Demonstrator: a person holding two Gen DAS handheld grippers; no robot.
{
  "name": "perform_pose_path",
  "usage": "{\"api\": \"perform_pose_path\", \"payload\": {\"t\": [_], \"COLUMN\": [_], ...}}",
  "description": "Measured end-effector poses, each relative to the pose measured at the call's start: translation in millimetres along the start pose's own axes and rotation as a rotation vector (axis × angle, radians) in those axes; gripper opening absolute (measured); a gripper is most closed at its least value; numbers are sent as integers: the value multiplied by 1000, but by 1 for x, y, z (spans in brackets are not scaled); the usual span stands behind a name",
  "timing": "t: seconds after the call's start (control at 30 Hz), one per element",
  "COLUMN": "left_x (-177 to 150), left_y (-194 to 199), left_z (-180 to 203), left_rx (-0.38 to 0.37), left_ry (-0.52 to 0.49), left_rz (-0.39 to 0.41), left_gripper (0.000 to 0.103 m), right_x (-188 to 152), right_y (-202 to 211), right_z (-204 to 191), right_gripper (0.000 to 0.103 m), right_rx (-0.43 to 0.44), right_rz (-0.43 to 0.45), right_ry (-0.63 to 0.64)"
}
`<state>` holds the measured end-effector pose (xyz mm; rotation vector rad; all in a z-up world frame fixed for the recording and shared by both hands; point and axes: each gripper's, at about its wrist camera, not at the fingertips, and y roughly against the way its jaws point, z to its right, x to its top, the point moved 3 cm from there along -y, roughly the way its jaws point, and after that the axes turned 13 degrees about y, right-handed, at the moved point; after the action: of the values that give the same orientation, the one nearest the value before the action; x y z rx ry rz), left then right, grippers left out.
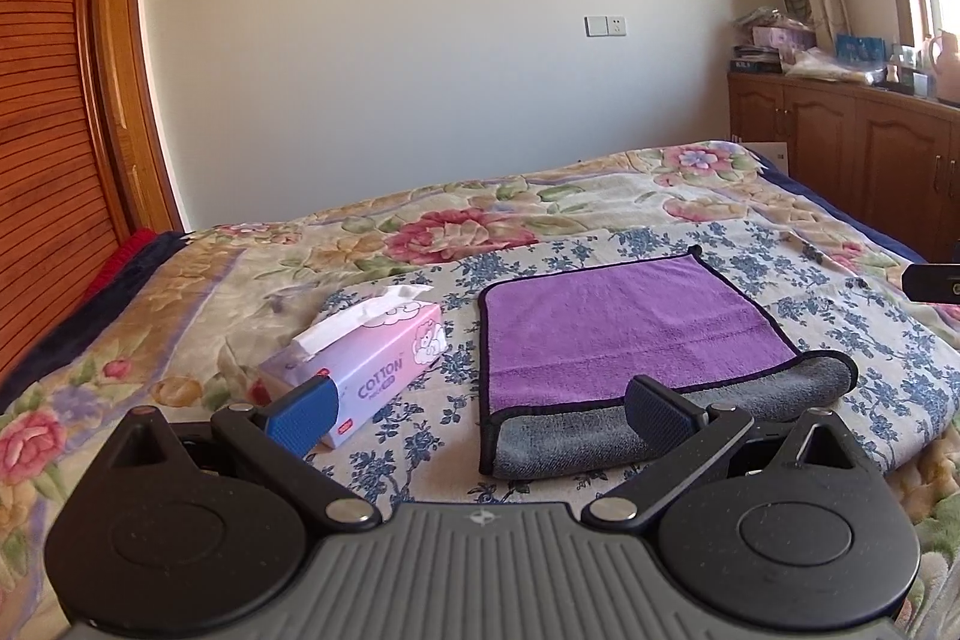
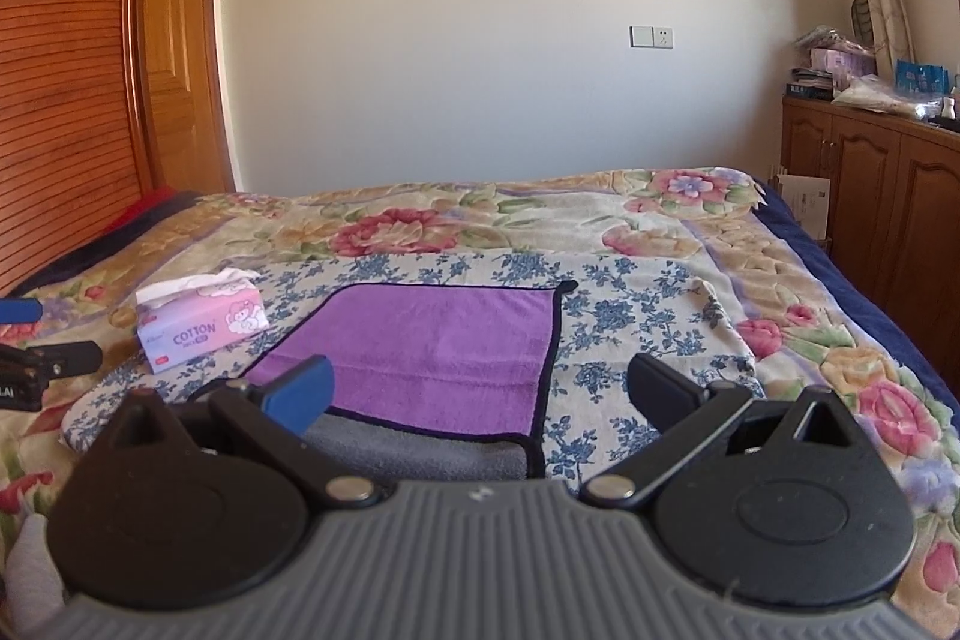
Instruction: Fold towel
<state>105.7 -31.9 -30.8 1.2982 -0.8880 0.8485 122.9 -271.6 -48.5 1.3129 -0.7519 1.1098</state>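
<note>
A purple towel (image 1: pixel 624 334) with a black hem lies flat on a blue-flowered cloth on the bed. Its near edge is folded over so the grey underside (image 1: pixel 600 436) shows as a strip. My left gripper (image 1: pixel 480 415) is open and empty, above the towel's near left corner. The towel also shows in the right wrist view (image 2: pixel 432 352), with the grey strip (image 2: pixel 420 454) at the near edge. My right gripper (image 2: pixel 480 397) is open and empty, above the towel's near right corner.
A pink tissue box (image 1: pixel 366 370) lies left of the towel, close to my left gripper's left finger; it also shows in the right wrist view (image 2: pixel 198 328). The floral bedspread (image 1: pixel 456 220) stretches back to the wall. Wooden cabinets (image 1: pixel 840 142) stand at the right, a slatted wardrobe (image 1: pixel 42 130) at the left.
</note>
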Motion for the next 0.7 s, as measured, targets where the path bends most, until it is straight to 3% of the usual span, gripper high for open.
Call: {"api": "perform_pose_path", "payload": {"t": [0.7], "left_x": [-2], "left_y": [-62], "left_z": [-2], "left_rx": [-54], "left_ry": [24], "left_rz": [-90], "left_gripper": [100], "right_x": [-3], "right_y": [-51], "right_z": [-2], "right_gripper": [103], "right_rx": [64], "right_rz": [-93], "right_ry": [53]}}
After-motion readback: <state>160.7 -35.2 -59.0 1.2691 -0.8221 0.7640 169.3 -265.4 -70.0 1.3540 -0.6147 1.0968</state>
